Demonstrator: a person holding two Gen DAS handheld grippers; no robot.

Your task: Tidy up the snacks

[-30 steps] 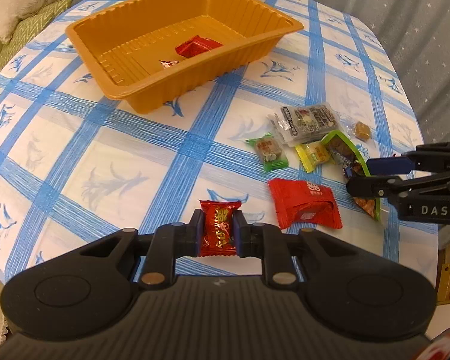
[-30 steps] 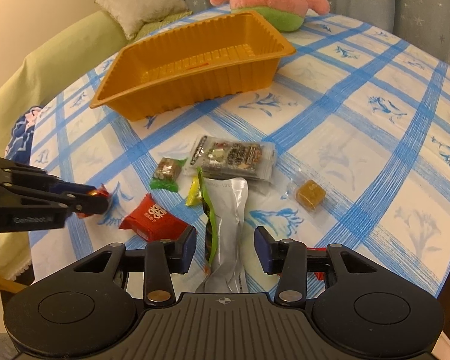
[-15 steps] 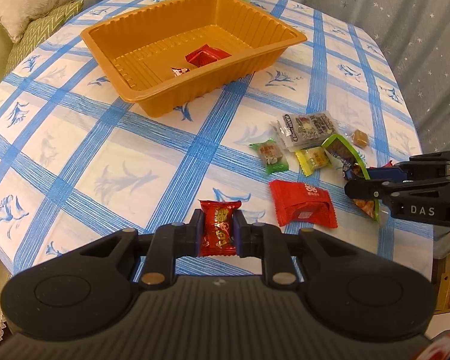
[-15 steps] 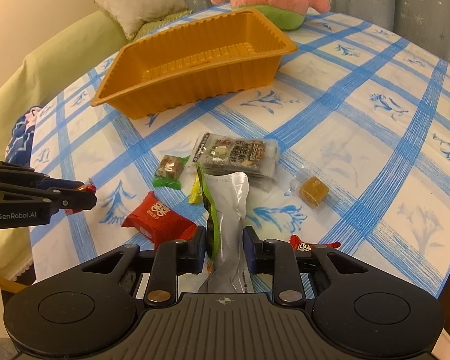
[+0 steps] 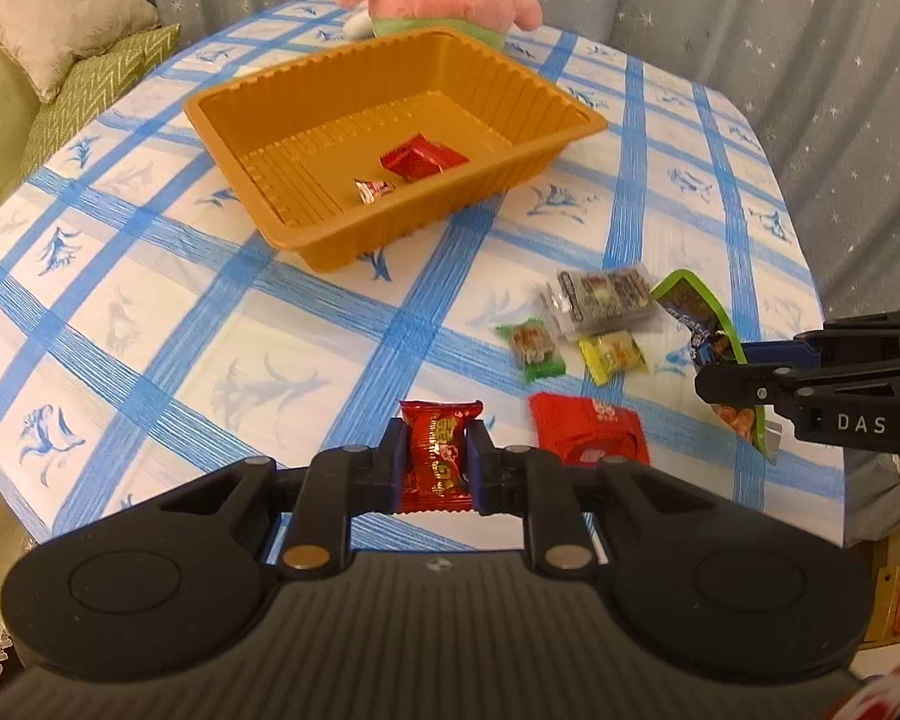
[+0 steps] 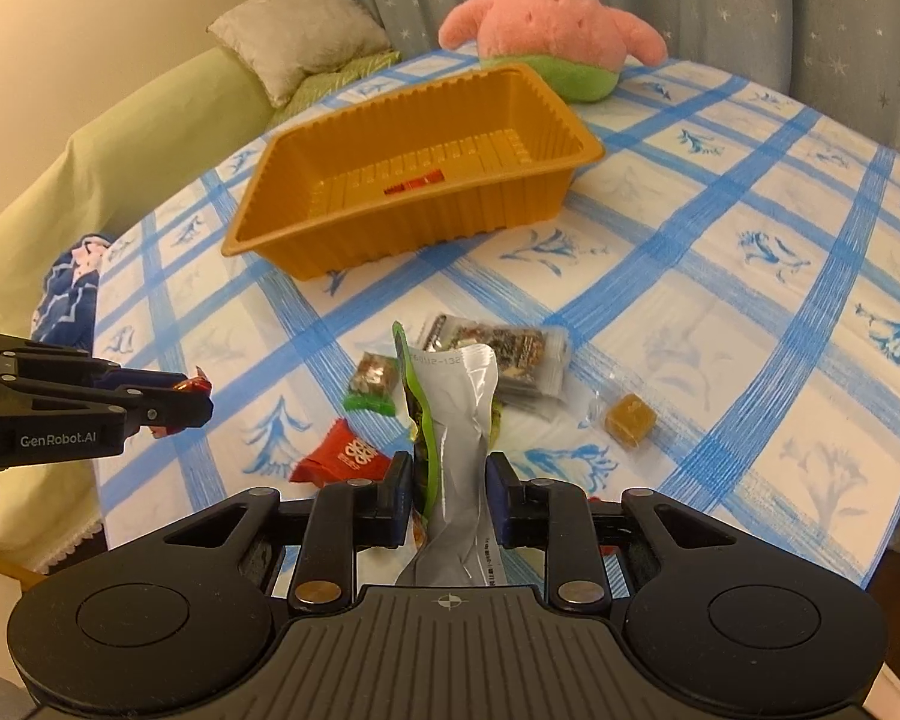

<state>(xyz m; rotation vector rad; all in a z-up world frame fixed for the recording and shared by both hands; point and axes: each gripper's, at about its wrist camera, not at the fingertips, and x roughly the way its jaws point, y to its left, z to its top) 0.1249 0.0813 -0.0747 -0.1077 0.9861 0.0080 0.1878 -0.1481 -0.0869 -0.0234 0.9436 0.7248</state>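
My left gripper is shut on a small red candy packet, held just above the table; the right wrist view shows that gripper at the left. My right gripper is shut on a long green and silver snack pouch, whose far end sticks up past the jaws. The orange tray stands beyond both, with a red packet and a small candy inside. A green candy, yellow candy, grey packet and red packet lie on the cloth.
A pink star plush sits behind the tray. A brown cube candy lies right of the pouch. A green sofa with a pillow borders the table's left side. The table edge runs close under both grippers.
My right gripper's jaws closed onto the pouch. Both grippers then rose a little with their snacks, so more of the tray and the plush came into view.
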